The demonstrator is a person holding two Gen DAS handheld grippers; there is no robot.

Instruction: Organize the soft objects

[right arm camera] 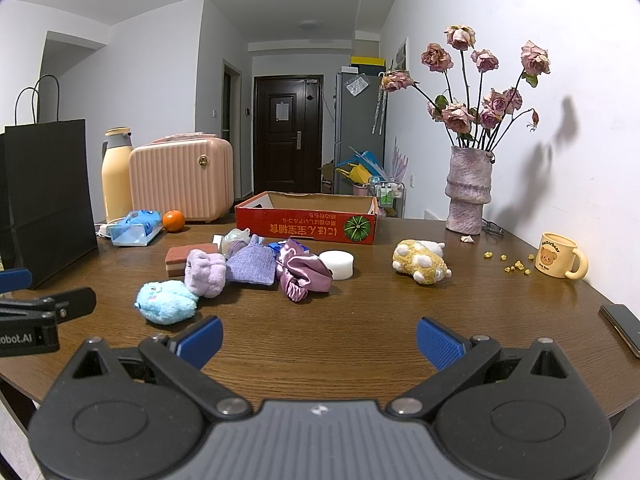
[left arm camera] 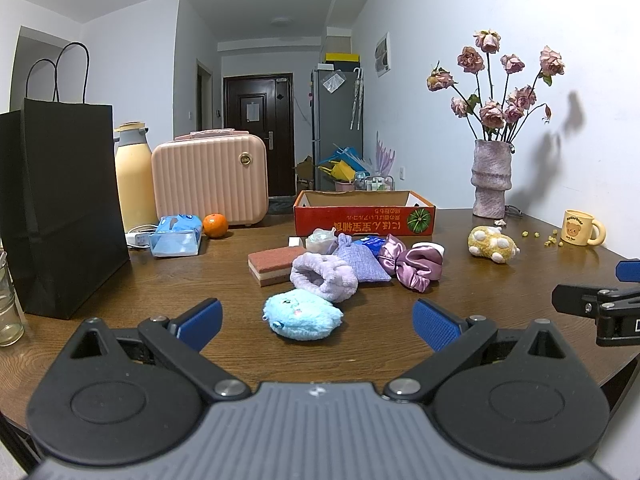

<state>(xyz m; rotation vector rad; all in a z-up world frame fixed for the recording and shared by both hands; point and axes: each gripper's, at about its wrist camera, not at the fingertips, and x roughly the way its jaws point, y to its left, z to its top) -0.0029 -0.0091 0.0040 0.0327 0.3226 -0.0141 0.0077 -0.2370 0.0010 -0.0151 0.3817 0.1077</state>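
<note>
**A lived-in flat, seen from the dining table**

This is someone's home. A round wooden tabletop stands against a white wall, with dried roses in a vase and a bear mug on it. A pink vanity case, a thermos and a black paper bag crowd its far side. Beyond, a hallway runs to a dark front door, past a grey fridge with boxes stacked on top.
</note>
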